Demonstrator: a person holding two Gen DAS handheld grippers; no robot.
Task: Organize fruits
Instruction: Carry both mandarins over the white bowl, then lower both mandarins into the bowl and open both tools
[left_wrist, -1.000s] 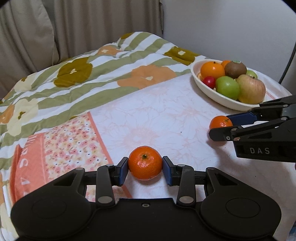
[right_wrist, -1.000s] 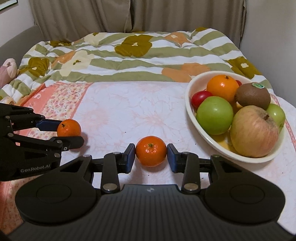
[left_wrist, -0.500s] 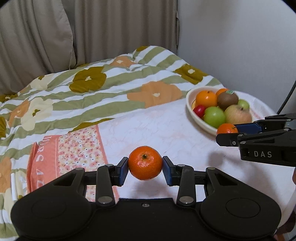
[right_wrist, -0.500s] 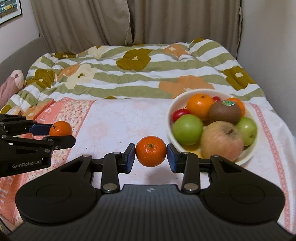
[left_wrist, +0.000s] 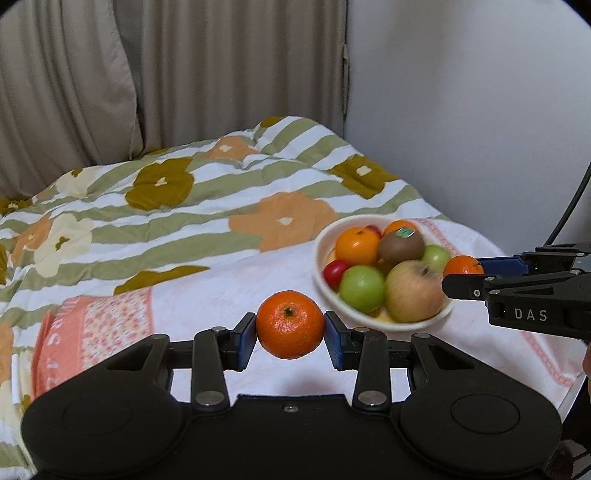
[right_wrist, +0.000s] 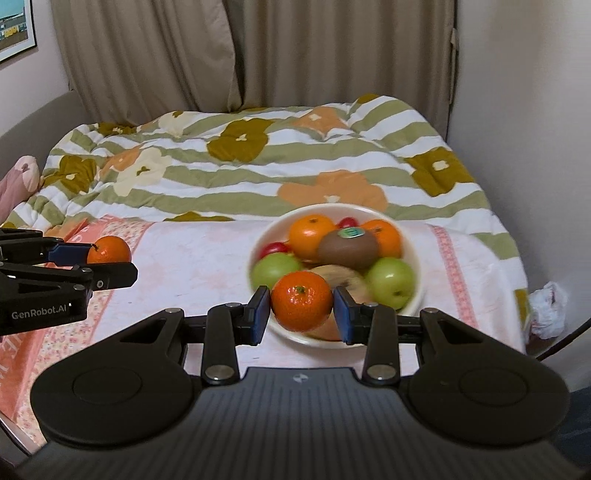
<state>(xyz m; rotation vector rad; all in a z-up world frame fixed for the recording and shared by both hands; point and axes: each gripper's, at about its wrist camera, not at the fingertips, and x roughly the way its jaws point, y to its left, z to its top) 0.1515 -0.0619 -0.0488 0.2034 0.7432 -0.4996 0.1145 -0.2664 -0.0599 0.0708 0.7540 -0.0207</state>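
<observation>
My left gripper (left_wrist: 290, 338) is shut on a mandarin (left_wrist: 290, 324) and holds it in the air above the bed, left of the white fruit bowl (left_wrist: 321, 280). My right gripper (right_wrist: 301, 314) is shut on a second mandarin (right_wrist: 301, 301), held over the near rim of the bowl (right_wrist: 413, 258). The bowl holds oranges, green apples, a kiwi (right_wrist: 347, 245), a large apple (left_wrist: 413, 291) and small red fruits. Each gripper shows in the other view: the right gripper (left_wrist: 461, 275) at the right, the left gripper (right_wrist: 110, 260) at the left.
The bowl stands on a pale pink floral cloth (right_wrist: 207, 258) over a striped flowered quilt (right_wrist: 258, 162). Curtains (right_wrist: 258, 55) hang behind the bed. A wall (left_wrist: 461, 110) runs close on the right. A crumpled white bag (right_wrist: 546, 306) lies by the bed's right edge.
Both grippers have lifted their mandarins off the cloth and risen. The right gripper has moved right, so its mandarin now hangs over the bowl's near rim.
</observation>
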